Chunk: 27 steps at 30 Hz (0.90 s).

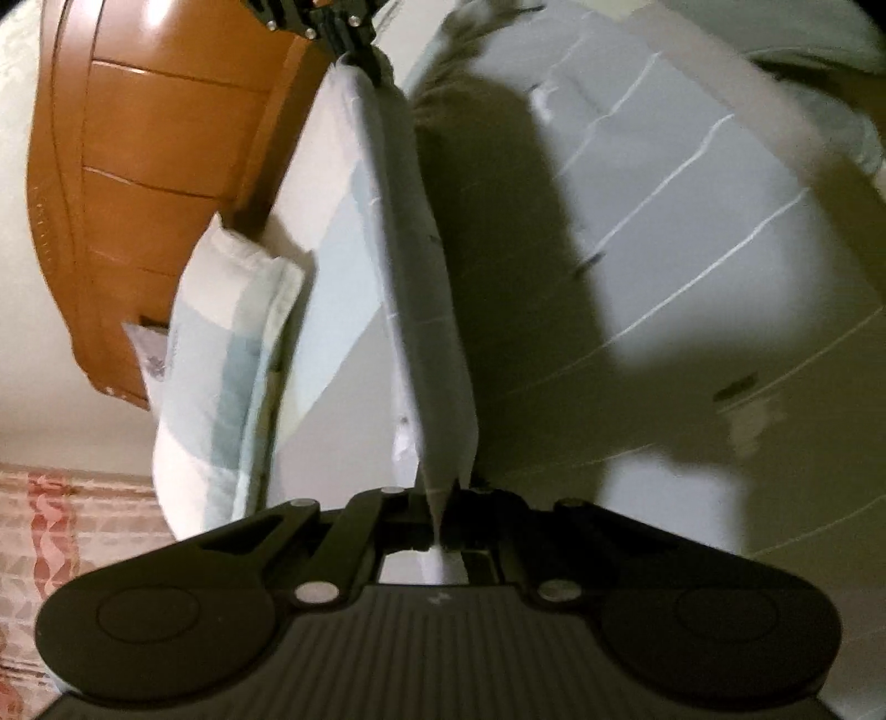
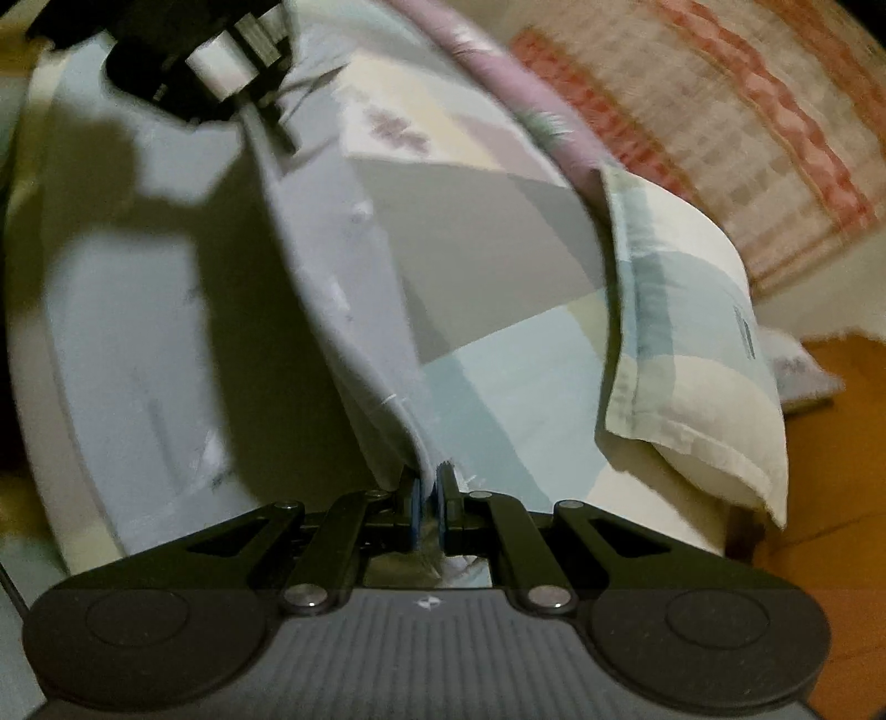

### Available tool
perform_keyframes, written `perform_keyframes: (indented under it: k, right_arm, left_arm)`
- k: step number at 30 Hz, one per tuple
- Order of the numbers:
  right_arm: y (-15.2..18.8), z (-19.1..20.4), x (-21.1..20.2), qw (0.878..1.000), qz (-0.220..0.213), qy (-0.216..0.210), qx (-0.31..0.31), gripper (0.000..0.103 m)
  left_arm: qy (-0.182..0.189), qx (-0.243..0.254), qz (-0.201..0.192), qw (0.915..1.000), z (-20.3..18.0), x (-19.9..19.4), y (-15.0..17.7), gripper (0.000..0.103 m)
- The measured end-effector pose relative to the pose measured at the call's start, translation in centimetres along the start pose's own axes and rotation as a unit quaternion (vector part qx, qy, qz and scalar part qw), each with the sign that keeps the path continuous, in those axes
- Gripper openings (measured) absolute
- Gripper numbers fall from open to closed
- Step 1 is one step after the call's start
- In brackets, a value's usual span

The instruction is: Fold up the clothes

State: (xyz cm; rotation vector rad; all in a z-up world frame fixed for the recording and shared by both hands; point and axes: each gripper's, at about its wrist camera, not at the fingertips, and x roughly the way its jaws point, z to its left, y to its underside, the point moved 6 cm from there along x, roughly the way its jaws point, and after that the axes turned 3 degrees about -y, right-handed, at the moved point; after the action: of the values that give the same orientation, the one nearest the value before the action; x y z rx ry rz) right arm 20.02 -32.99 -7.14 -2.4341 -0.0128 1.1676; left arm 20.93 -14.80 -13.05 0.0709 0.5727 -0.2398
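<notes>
A pale grey-blue garment (image 1: 426, 288) with thin white stripes is stretched taut between both grippers, held up off the bed. My left gripper (image 1: 443, 515) is shut on one end of its edge. At the top of the left wrist view, the right gripper (image 1: 354, 39) pinches the far end. In the right wrist view, my right gripper (image 2: 427, 498) is shut on the garment (image 2: 332, 266), its blue pads (image 2: 414, 509) pressing the cloth. The left gripper (image 2: 260, 94) shows at the top left, clamped on the other end. The rest of the garment (image 1: 692, 221) hangs to one side.
A bed with a pastel patchwork sheet (image 2: 498, 232) lies below. A pillow (image 2: 692, 354) in a matching case sits by the orange wooden headboard (image 1: 155, 166). A pink patterned curtain (image 2: 747, 138) hangs beyond. Dark shadows of the grippers fall on the cloth.
</notes>
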Motion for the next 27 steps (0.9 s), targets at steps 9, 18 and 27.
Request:
perform_keyframes:
  k: [9, 18, 27]
  right_arm:
    - [2.6, 3.5, 1.1, 0.991, 0.063, 0.026, -0.113, 0.007]
    - [3.4, 4.6, -0.1, 0.995, 0.064, 0.000, -0.078, 0.007]
    - [4.0, 6.4, 0.7, 0.994, 0.068, -0.021, -0.080, 0.007]
  left_arm:
    - [0.034, 0.030, -0.039, 0.9982, -2.3, -2.5, -3.1, 0.000]
    - [0.071, 0.042, -0.068, 0.9942, -5.2, -5.0, -5.3, 0.000]
    - [0.105, 0.017, -0.058, 0.9926, -6.3, -5.5, -5.3, 0.000]
